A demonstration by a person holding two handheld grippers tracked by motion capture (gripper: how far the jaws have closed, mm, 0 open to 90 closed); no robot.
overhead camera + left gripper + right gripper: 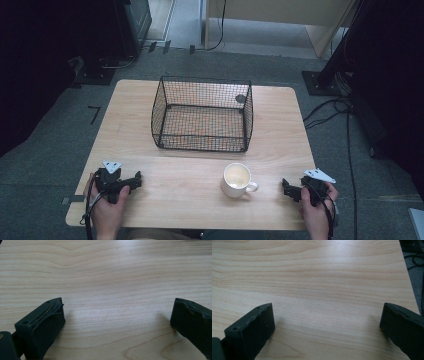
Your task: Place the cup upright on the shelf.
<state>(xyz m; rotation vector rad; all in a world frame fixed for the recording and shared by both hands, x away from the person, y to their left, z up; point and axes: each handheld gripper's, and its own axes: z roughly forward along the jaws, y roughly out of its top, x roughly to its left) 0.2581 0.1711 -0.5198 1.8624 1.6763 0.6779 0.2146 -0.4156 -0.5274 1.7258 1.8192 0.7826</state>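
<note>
Mug (237, 180) near right gripper (286, 189)

White mug (237, 180) stands upright on wooden table (175, 175), handle toward the right gripper (286, 188). Black wire basket (202, 114) sits behind it, apart. Left gripper (136, 180) rests near the table's front left corner.
</note>
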